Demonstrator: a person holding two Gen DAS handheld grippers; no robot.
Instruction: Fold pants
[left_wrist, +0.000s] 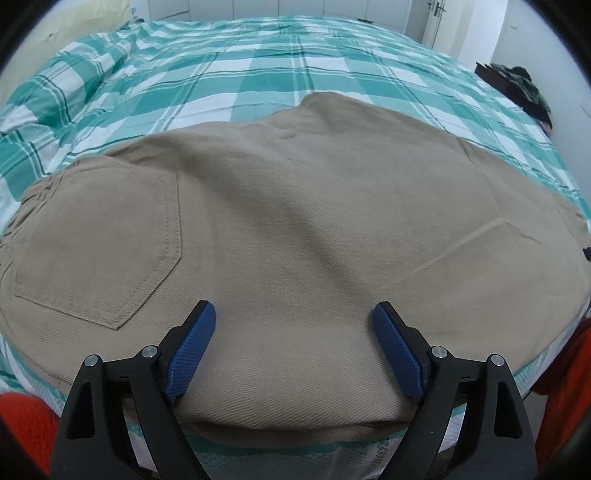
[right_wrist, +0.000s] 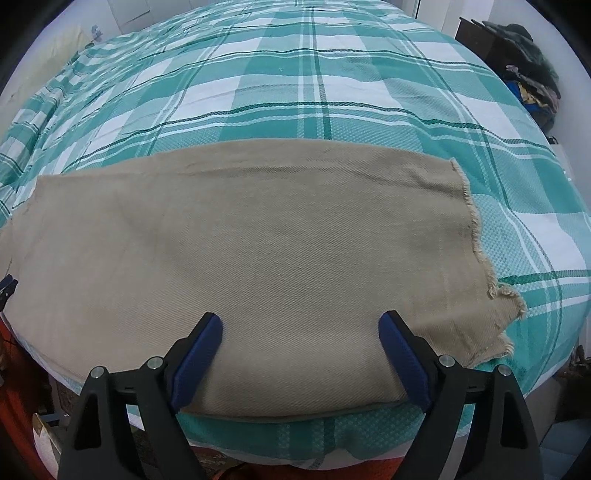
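Tan pants (left_wrist: 295, 229) lie flat along the near edge of a bed, legs folded one on the other. The left wrist view shows the seat end with a back pocket (left_wrist: 99, 243) at left. The right wrist view shows the leg end (right_wrist: 258, 240) with a frayed hem (right_wrist: 476, 236) at right. My left gripper (left_wrist: 294, 314) is open and empty, its blue pads over the near edge of the pants. My right gripper (right_wrist: 301, 325) is open and empty, just above the near edge of the legs. The left gripper's tip (right_wrist: 7, 286) peeks in at the far left of the right wrist view.
The bed carries a teal and white checked cover (right_wrist: 314, 92), rumpled at the far left (left_wrist: 55, 92). A pile of clothes (right_wrist: 528, 62) sits on dark furniture beyond the bed's right side. Red fabric (left_wrist: 26, 424) shows below the bed edge.
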